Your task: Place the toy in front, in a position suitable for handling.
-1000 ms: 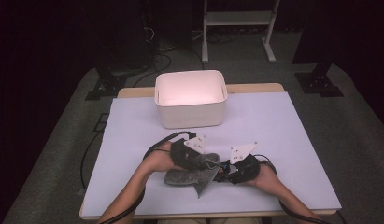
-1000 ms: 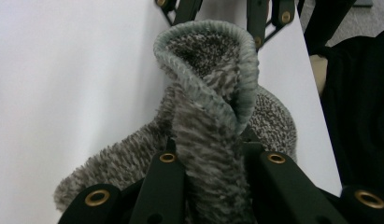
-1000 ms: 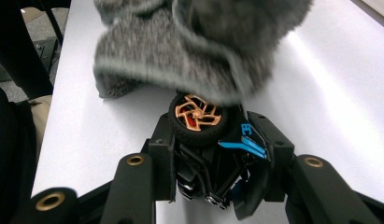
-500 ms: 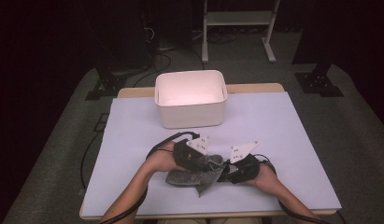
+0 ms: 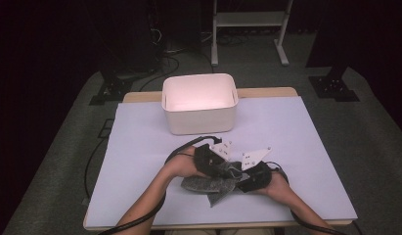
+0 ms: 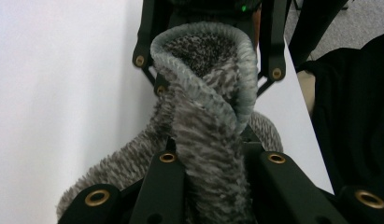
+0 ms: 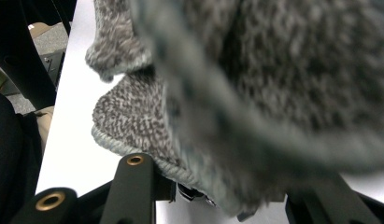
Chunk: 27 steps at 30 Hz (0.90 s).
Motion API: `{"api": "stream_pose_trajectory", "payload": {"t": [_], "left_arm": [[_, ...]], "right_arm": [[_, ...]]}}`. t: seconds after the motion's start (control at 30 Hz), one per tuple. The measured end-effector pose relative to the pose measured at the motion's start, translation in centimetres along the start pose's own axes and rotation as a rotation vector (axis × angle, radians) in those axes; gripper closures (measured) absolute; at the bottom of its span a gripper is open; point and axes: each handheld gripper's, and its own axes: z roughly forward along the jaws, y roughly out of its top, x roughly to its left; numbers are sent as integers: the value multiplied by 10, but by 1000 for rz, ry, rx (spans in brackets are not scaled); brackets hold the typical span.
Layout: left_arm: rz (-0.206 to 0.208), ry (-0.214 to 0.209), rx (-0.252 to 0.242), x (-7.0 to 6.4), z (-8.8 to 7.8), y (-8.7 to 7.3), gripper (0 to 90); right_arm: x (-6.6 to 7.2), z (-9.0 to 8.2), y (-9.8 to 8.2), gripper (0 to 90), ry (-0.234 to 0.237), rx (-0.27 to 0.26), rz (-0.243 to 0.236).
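Observation:
A grey knitted cloth (image 5: 208, 185) lies bunched on the white table sheet near the front edge, between both hands. My left gripper (image 5: 224, 169) comes in from the left and is shut on a fold of the cloth (image 6: 203, 116), which rises between its jaws (image 6: 220, 158). My right gripper (image 5: 243, 179) meets it from the right. Seen from the left gripper view, its two black jaws flank the cloth's looped hem and press on it. In the right gripper view the cloth (image 7: 273, 70) drapes over my right gripper (image 7: 217, 186), hiding its fingertips.
A white rectangular bin (image 5: 198, 117) stands at the table's far middle, its inside bare. The white sheet (image 5: 140, 147) covers the table on both sides of the hands. Cables trail from both grippers toward the front edge. Dark floor and stand legs surround the table.
My left gripper has slid a little to the right, toward the right gripper, bunching the cloth between them. The right gripper has stayed where it was.

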Motion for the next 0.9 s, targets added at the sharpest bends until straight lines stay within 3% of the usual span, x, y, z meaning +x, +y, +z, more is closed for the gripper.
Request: {"api": "stream_pose_trajectory", "payload": {"t": [0.27, 0.5, 0.9], "left_arm": [[-36, 30, 2, -3, -16, -22, 778], [-72, 49, -11, -6, -33, -43, 775], [-115, 83, -13, -12, -54, -67, 774]], "right_arm": [[2, 0, 0, 569, -10, 10, -31], [1, 0, 1, 569, -5, 13, -21], [1, 0, 1, 569, -4, 13, -24]]}}
